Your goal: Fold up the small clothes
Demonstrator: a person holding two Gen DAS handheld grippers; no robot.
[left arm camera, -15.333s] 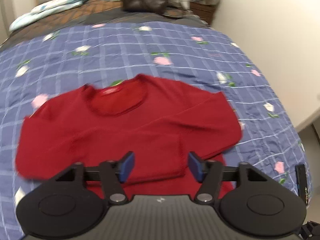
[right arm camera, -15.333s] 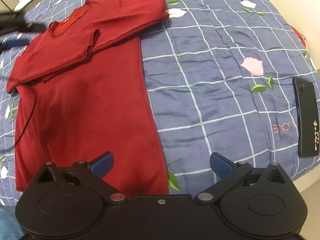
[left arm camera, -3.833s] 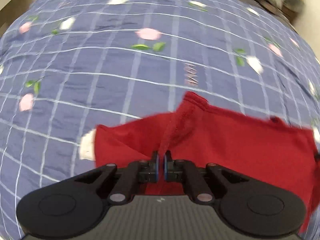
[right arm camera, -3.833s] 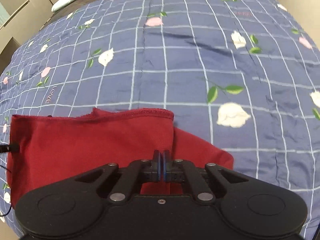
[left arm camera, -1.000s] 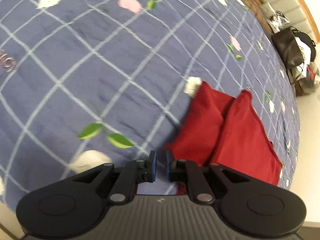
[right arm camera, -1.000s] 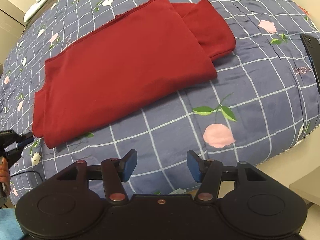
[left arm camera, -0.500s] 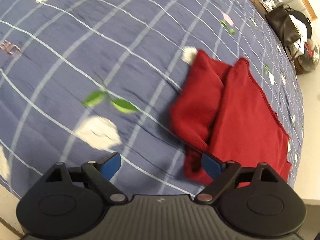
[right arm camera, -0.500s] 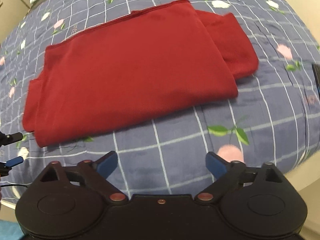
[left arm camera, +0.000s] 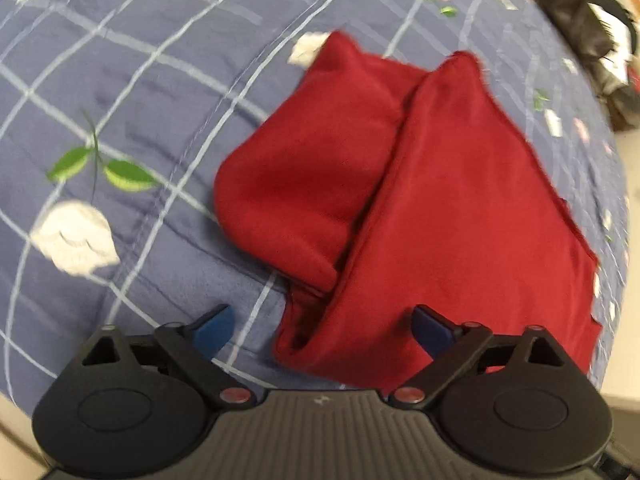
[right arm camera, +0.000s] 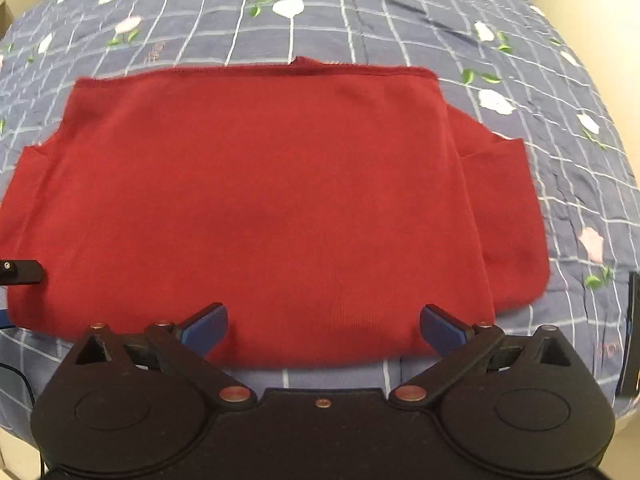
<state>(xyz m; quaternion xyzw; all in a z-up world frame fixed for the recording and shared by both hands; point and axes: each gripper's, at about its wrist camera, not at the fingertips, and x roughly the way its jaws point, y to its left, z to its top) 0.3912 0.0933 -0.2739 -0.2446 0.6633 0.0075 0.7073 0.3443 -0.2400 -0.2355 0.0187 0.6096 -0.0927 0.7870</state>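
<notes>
The folded top (right arm camera: 260, 208) is plain deep red. The bedspread (right arm camera: 360, 28) is blue-violet with a pale grid and white and pink flowers on green leaves. Each hand-held gripper (left arm camera: 322, 330) (right arm camera: 324, 330) is black with blue fingertips (left arm camera: 212, 328).

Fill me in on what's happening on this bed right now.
A person with a handheld gripper in each hand is folding a red knit sweater on a blue checked floral bedspread. The sweater lies folded in a rough rectangle, a folded part sticking out at one side. The left gripper and the right gripper are both open and hold nothing, poised at the sweater's near edge.
</notes>
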